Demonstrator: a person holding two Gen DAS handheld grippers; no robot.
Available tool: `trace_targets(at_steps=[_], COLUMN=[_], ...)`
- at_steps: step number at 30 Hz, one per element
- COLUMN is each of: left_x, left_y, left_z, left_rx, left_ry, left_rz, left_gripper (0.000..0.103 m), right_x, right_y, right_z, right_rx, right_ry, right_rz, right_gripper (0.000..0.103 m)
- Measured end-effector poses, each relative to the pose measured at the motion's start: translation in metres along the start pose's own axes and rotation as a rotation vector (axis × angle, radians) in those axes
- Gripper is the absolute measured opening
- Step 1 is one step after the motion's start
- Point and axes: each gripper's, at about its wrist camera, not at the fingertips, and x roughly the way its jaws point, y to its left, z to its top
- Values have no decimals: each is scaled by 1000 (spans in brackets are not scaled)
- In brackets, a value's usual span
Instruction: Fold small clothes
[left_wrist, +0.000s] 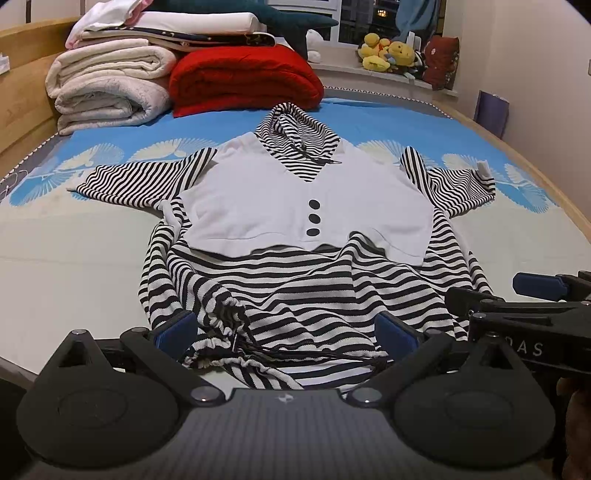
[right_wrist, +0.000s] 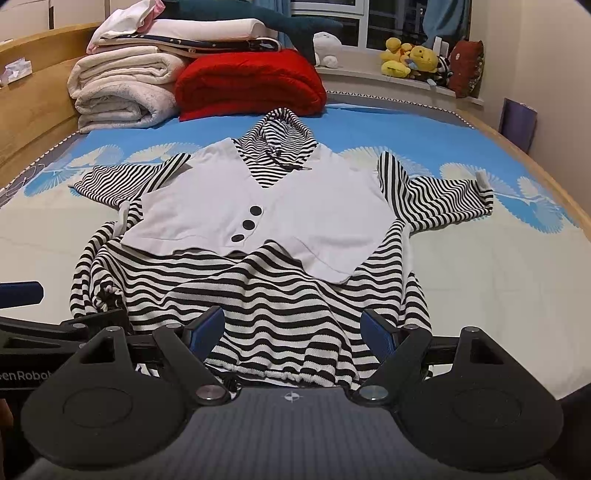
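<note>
A small black-and-white striped hooded top (left_wrist: 295, 291) with a white vest front and three black buttons lies spread face up on the bed, sleeves out to both sides, hood at the far end; it also shows in the right wrist view (right_wrist: 280, 295). Its drawstring hem is nearest me and bunched at the left. My left gripper (left_wrist: 286, 334) is open, its blue pads either side of the hem's left part. My right gripper (right_wrist: 293, 332) is open over the hem's right part. Neither holds cloth.
Folded cream blankets (left_wrist: 110, 85) and a red blanket (left_wrist: 243, 77) are stacked at the bed's far left. Yellow plush toys (left_wrist: 388, 53) sit on the window sill. A wooden bed frame (left_wrist: 22, 96) runs along the left; the blue patterned sheet (left_wrist: 388, 122) lies under the top.
</note>
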Motion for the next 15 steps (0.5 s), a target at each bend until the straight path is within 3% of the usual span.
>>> trace_targets(at_steps=[15], left_x=[0], left_y=[1], left_z=[0], left_rx=[-15], left_ry=[4], left_rz=[-14], left_gripper=[102], right_x=[1], right_y=[0], right_z=[0], right_rx=[0], right_ry=[4], right_rz=[0], right_gripper=[82])
